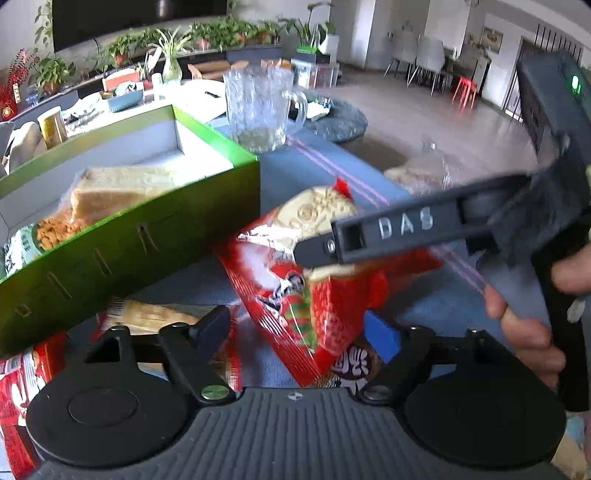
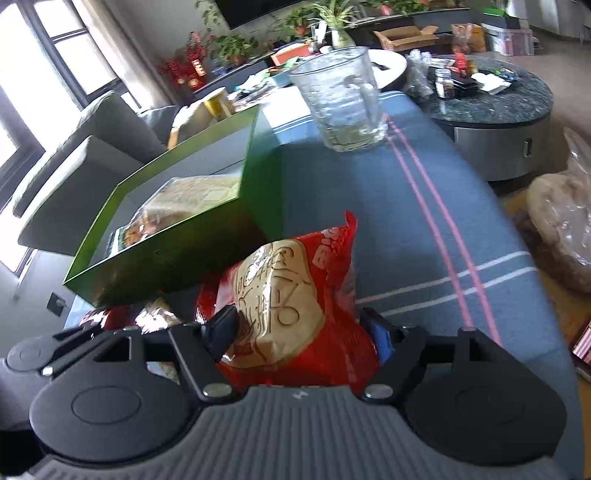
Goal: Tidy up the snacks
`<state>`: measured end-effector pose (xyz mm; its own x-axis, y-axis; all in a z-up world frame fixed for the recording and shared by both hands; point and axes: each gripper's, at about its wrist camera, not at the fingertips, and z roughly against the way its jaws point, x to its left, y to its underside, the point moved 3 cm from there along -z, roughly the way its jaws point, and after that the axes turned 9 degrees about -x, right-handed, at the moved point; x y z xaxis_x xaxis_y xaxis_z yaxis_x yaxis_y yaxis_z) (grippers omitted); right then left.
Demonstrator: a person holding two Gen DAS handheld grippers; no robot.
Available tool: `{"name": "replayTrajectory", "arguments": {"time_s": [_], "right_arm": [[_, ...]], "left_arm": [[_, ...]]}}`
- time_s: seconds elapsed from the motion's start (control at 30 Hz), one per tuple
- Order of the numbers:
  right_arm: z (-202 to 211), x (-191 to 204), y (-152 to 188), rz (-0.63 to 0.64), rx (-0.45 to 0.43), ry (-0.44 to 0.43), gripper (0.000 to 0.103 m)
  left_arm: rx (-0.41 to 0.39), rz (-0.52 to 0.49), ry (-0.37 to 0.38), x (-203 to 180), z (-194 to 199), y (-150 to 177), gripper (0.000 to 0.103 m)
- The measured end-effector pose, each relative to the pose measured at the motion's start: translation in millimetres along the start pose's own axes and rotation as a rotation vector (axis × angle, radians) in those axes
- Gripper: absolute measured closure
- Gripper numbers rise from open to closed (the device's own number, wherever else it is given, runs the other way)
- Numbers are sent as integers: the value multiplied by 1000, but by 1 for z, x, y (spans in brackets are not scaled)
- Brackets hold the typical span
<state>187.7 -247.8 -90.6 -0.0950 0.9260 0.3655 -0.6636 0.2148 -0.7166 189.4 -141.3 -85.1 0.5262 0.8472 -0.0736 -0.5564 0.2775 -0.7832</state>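
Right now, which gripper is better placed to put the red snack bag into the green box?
Right. The right gripper already clamps the red snack bag beside the green box; the left gripper is open.

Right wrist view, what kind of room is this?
Most likely a home living room: a grey sofa by the window, a wall-mounted TV above a ledge of potted plants, and a round coffee table beyond the cloth-covered table.

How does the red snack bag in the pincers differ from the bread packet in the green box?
The red snack bag is opaque and printed; the bread packet is clear, showing the slices. The red snack bag is lifted, pinched between the jaws of the right gripper; the bread packet lies flat inside the green box. Both are sealed snacks.
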Motion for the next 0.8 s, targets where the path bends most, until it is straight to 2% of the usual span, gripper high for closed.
{"name": "replayTrajectory", "arguments": {"time_s": [0.1,0.2,0.3,0.43,0.5,0.53,0.6,0.7,0.73,0.8], "right_arm": [[-2,1,0,2,1,3,36],[-5,2,-1,19,-4,12,32],[-6,-2,-3,12,-11,14,32],[-4,2,0,49,-27,-7,35],[2,6,1,60,-35,-33,36],[4,8,0,51,-32,-50,36],[9,13,-1,48,-36,-71,39],[13,24,-2,81,-42,-77,40],[12,25,-3,86,-38,-69,40],[10,22,-4,77,-34,-31,40]], "left_arm": [[-8,-22,-11,-2,-5,0,25],[-17,24,15,2,-11,-5,26],[-32,51,22,4,-12,-9,33],[-109,-41,0,-9,4,-13,44],[-144,-74,1,-15,15,-17,45],[-173,-90,27,-18,22,-19,48],[-197,-119,62,-24,32,-23,47],[-199,-146,36,-26,39,-23,47],[-191,-135,20,-22,40,-21,45],[-170,-101,-5,-12,39,-18,35]]}}
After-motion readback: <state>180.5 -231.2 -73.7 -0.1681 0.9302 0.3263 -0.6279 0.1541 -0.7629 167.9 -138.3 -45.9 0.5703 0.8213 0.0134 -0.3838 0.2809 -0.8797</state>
